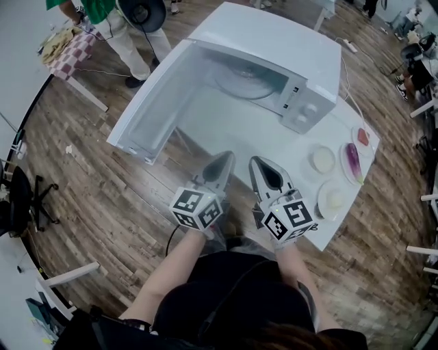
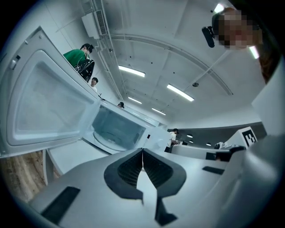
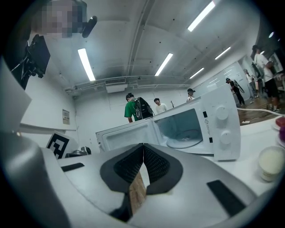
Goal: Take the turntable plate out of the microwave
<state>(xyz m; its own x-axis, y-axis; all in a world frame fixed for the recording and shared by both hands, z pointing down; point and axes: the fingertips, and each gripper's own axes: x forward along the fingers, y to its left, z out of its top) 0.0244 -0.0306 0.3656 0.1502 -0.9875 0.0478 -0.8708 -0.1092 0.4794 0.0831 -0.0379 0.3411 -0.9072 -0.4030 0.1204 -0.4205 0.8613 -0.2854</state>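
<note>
The turntable plate [image 1: 243, 82] is lying flat on the floor of the microwave [image 1: 274, 41], inside the open cavity. In the head view it is sitting at about twelve o'clock from both grippers and well apart from them, with bare white table [image 1: 205, 130] lying between. The microwave door [image 1: 147, 109] is hanging wide open, reaching out to about ten o'clock of the left gripper.

The left gripper [image 1: 224, 158] is pointing toward the cavity with its jaws pressed together and nothing between them; in its own view the plate [image 2: 109, 141] is showing at about eleven o'clock above the closed tips [image 2: 142, 151]. The right gripper [image 1: 257, 163] is sitting just beside it, jaws likewise together and empty; in its view the plate [image 3: 189, 136] is showing at about one o'clock beyond the tips [image 3: 143, 146].

At about three o'clock of the right gripper, small dishes [image 1: 323, 159] are resting on the table, one of them carrying an eggplant [image 1: 352, 163]. A person in a green top [image 1: 96, 10] is standing at about eleven o'clock, past the door.
</note>
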